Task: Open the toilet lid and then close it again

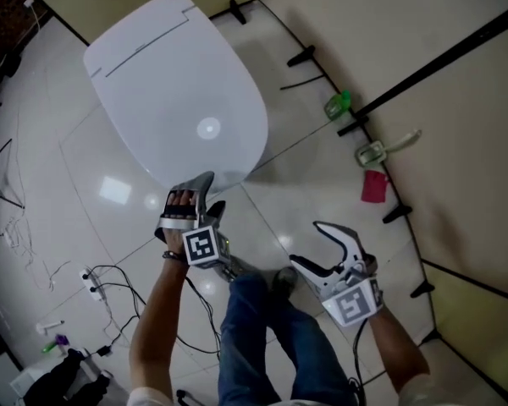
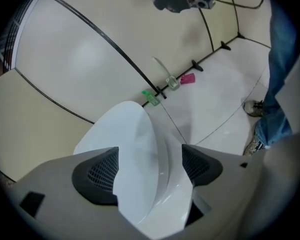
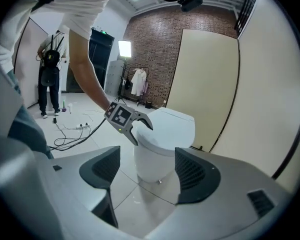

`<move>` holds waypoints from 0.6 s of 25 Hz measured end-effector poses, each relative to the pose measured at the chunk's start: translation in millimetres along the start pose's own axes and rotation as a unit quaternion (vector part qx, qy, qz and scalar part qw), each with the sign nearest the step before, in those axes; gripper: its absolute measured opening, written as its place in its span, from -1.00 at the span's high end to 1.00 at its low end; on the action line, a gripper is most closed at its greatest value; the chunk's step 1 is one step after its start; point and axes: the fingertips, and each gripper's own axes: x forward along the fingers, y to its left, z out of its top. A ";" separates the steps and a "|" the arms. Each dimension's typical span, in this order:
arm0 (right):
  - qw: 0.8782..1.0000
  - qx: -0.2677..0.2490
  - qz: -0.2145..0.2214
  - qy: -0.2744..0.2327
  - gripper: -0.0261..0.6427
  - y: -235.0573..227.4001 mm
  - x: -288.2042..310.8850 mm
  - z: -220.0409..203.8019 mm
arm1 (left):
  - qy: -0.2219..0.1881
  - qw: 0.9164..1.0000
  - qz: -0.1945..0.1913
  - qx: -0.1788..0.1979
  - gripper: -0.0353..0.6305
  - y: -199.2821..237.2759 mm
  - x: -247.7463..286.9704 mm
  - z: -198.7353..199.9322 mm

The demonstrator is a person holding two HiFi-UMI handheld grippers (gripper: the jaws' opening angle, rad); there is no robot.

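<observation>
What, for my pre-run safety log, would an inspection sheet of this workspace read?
Surface: glossy white tiled floor.
Job's things: white toilet lid, down.
Clutter: green item, pale scoop-like tool and pink item along the partition foot.
Grippers: left gripper open, jaws straddling the lid's front edge; right gripper open, empty, away from the lid.
Cables: power strip and black cables lying on the floor.
Surroundings: beige partition panels; brick wall and a standing person beyond.

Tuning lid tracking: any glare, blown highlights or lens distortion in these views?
Head view: round glare spot on the toilet lid, light patches mirrored on the glossy floor. Left gripper view: dark vignetted corners, seams of the wall bowed. Right gripper view: studio lamp blown out, panel edges curved by fisheye.
</observation>
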 end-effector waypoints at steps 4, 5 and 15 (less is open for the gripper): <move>1.000 0.011 -0.012 0.001 -0.13 2.3 -9.6 -31.3 | 0.006 0.998 0.058 0.012 -0.29 22.9 14.1 -1.8; 1.000 0.014 -0.013 0.001 -0.13 2.5 -11.5 -36.4 | 0.007 0.998 0.060 0.014 -0.29 25.0 15.3 -1.7; 0.999 0.036 -0.030 -0.017 -0.13 -10.5 -7.8 -40.6 | 0.028 0.998 0.016 0.059 -0.13 6.3 21.5 1.9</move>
